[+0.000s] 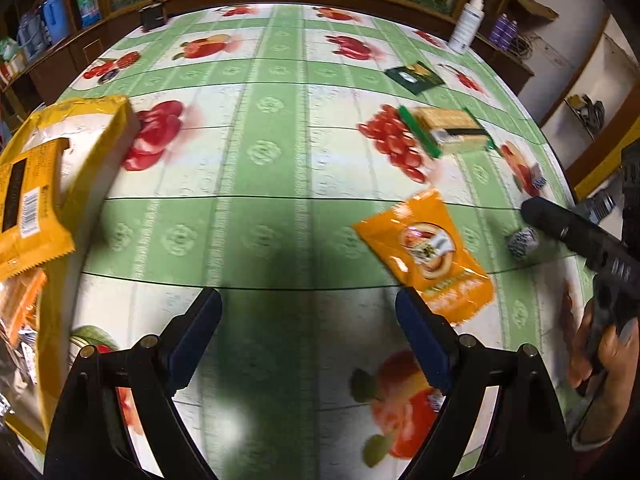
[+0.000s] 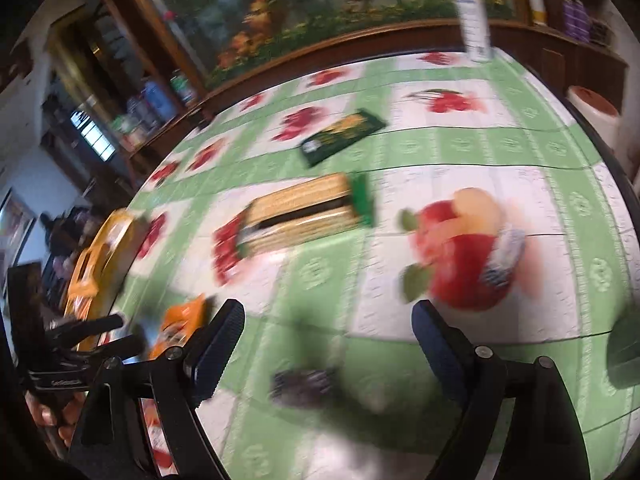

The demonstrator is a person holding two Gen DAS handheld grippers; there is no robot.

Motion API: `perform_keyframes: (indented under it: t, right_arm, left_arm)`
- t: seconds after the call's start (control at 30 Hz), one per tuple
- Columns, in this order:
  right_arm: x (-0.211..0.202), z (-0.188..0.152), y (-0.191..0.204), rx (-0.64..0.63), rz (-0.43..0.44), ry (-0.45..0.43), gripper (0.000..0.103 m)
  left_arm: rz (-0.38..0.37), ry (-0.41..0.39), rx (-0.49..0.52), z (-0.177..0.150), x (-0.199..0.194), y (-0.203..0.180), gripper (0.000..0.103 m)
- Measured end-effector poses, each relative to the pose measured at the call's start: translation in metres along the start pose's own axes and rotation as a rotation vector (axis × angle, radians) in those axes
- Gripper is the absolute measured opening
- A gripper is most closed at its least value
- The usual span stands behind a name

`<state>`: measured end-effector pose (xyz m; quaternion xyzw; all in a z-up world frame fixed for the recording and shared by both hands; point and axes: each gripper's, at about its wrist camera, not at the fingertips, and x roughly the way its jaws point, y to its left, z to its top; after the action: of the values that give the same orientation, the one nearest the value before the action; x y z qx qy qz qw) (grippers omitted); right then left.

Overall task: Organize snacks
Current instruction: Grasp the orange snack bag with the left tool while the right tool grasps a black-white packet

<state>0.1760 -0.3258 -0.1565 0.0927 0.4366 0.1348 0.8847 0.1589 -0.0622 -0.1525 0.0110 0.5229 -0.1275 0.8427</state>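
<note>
black frame | blue ribbed fingers | silver screws (round)

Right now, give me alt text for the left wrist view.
The left hand-held gripper hangs open and empty over a fruit-print tablecloth. An orange snack packet lies right of it, a cracker pack beyond, a yellow bag at left.

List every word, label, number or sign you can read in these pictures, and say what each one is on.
None can be read for certain.
Yellow bag: barcode and dark label, print too small.
Orange packet: picture and lettering, blurred.
Dark green packet: white patch, unreadable.
Cracker pack: label blurred.
White spray bottle: print too small.
Right gripper's body: pale embossed characters, unclear.
</note>
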Motion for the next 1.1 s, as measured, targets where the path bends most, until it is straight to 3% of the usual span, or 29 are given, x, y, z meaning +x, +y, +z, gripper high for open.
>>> perform_keyframes:
  t: [0.17,0.27,0.33,0.43,0.5,0.67,0.73,0.83,0.97,1.07,1.1]
  right_arm:
    - [0.008,-0.022,0.034,-0.139,-0.091,0.039,0.085]
    - [0.012,-0.029,0.039,-0.179,-0.153,0.046,0.079]
    - [0.011,-0.032,0.040,-0.196,-0.199,0.039,0.064]
    - [0.008,-0.032,0.033,-0.180,-0.198,0.026,0.048]
    - [0.004,-0.033,0.030,-0.171,-0.188,0.023,0.039]
    - [-0.002,-0.036,0.020,-0.122,-0.119,0.009,0.040]
    - [-0.002,-0.035,0.022,-0.129,-0.122,0.011,0.041]
    - [0.000,-0.036,0.027,-0.154,-0.145,0.018,0.041]
    - [0.000,-0.037,0.029,-0.170,-0.158,0.020,0.041]
    - [0.002,-0.037,0.033,-0.190,-0.185,0.022,0.041]
    - [0.002,-0.038,0.034,-0.191,-0.191,0.021,0.039]
  left_arm:
    - [-0.019,-0.013,0.045,0.010,0.002,-0.034,0.089]
    - [0.029,-0.003,0.057,0.017,0.013,-0.050,0.089]
    - [0.045,0.006,0.051,0.019,0.022,-0.055,0.090]
    - [0.073,-0.015,0.047,0.018,0.027,-0.056,0.099]
    - [0.063,-0.002,0.033,0.018,0.025,-0.054,0.098]
    - [-0.047,0.002,-0.027,0.023,0.015,-0.050,0.098]
    - [-0.020,0.032,-0.003,0.025,0.023,-0.056,0.098]
    - [0.101,0.027,0.080,0.021,0.034,-0.071,0.103]
    - [0.096,-0.028,0.097,0.015,0.032,-0.064,0.103]
    - [0.091,-0.059,0.103,0.014,0.024,-0.055,0.079]
    - [0.089,-0.072,0.103,0.013,0.020,-0.051,0.057]
